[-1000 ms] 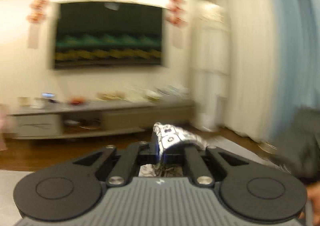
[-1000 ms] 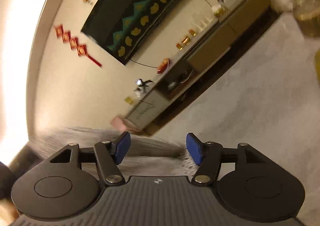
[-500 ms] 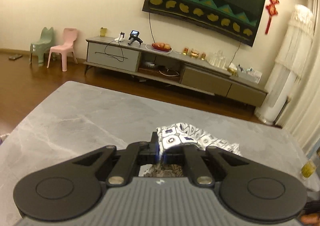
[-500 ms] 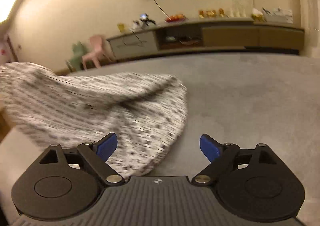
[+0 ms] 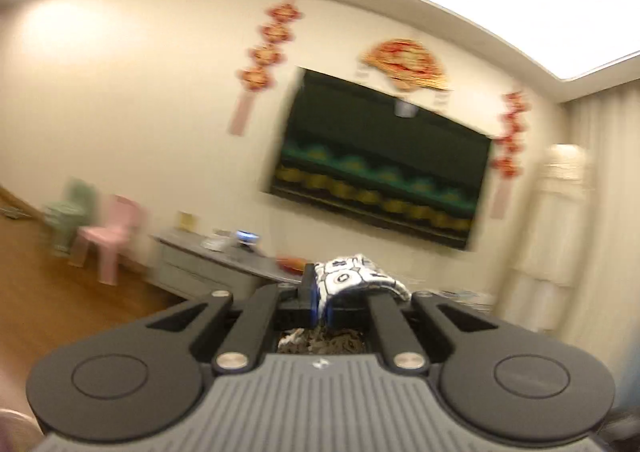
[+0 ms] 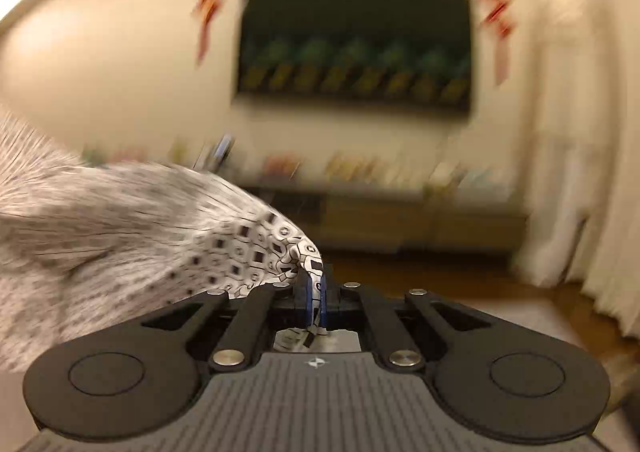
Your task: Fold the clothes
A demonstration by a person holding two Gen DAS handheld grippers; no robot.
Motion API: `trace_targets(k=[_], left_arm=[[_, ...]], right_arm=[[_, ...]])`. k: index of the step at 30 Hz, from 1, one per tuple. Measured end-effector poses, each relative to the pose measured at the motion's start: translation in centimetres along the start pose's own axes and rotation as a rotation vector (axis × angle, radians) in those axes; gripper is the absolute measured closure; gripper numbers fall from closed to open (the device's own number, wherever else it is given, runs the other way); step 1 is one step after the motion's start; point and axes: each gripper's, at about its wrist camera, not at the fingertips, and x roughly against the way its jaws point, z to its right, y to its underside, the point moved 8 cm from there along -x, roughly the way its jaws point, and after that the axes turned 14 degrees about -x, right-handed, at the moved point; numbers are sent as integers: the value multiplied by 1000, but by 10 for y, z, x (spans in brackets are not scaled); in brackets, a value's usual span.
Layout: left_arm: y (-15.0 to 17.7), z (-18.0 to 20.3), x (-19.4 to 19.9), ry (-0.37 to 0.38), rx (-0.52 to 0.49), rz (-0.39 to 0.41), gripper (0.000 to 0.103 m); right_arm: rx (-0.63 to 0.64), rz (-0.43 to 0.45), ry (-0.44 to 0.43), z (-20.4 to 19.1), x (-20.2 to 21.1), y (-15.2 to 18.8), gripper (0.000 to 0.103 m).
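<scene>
The left gripper [image 5: 319, 302] has its blue-padded fingers [image 5: 308, 298] pinched together on a fold of the patterned garment [image 5: 352, 278], a white cloth printed with black geometric shapes; the fold bunches over the top of the right-hand finger and more of the cloth shows below, between the gripper's arms. The right gripper [image 6: 316, 302] has just been closing, and its fingers [image 6: 307, 298] now clamp a narrow edge of the same garment [image 6: 160, 244] between them. From that pinch the cloth spreads away to the left and rises, filling the left part of the right wrist view in a blurred sheet. Both grippers point roughly level toward the far wall, where a dark television [image 5: 380, 164] hangs with red hanging ornaments [image 5: 264, 52] on either side and a fan-shaped decoration [image 5: 404, 64] above it. A low grey cabinet [image 5: 208, 264] stands under the television, a pink chair [image 5: 112, 236] and a green chair [image 5: 66, 216] stand at far left on the wooden floor [image 5: 60, 312], and pale curtains [image 5: 600, 212] hang at the right. Both views are motion-blurred.
</scene>
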Motion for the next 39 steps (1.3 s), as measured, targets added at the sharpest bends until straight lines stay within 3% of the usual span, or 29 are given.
trace_targets(k=[2, 4, 6, 10, 12, 13, 14, 15, 17, 20, 22, 24, 25, 28, 33, 34, 36, 37, 38, 39], left_arm=[[36, -10, -31, -38, -41, -130, 99], [98, -13, -65, -47, -94, -307, 99], [166, -9, -78, -42, -102, -460, 99], [281, 13, -66, 96, -49, -660, 98], [302, 19, -58, 133, -14, -679, 96], [305, 18, -55, 135, 4, -666, 92], [308, 17, -52, 137, 22, -652, 86], [311, 15, -51, 133, 37, -642, 81], [316, 12, -56, 111, 65, -629, 68], [329, 9, -66, 87, 78, -645, 55], [326, 11, -59, 79, 57, -663, 48], [325, 12, -55, 68, 31, -677, 33], [325, 12, -57, 66, 21, -685, 25], [332, 18, -70, 73, -9, -708, 24], [336, 35, -85, 102, -64, -716, 25], [336, 36, -84, 115, -66, -708, 31], [339, 37, -81, 146, -67, -709, 64], [342, 37, -80, 165, -64, -716, 95], [342, 36, -78, 178, -58, -716, 97], [339, 34, -77, 186, -48, -695, 97]], right_arm=[[16, 15, 15, 14, 12, -18, 101], [72, -90, 12, 23, 5, 6, 100], [156, -264, 8, 31, -3, 65, 100], [261, -597, -70, 44, 15, 192, 98], [230, -678, -96, 53, 27, 220, 88], [187, -675, -112, 56, 27, 216, 85], [143, -671, -128, 59, 28, 211, 74], [99, -665, -145, 62, 28, 205, 57], [0, -626, -191, 54, 25, 186, 38], [-54, -567, -147, 63, 8, 164, 28], [-49, -531, -32, 80, -8, 165, 25], [-72, -543, 40, 97, -22, 175, 25], [-84, -562, 39, 99, -30, 181, 25], [-90, -604, 11, 87, -48, 195, 25], [-12, -671, -109, 22, -74, 204, 24], [-4, -700, -128, 10, -83, 210, 24], [-4, -770, -195, -12, -88, 220, 28], [5, -795, -247, -25, -85, 224, 30], [37, -812, -279, -36, -80, 228, 34], [95, -823, -281, -45, -76, 234, 62]])
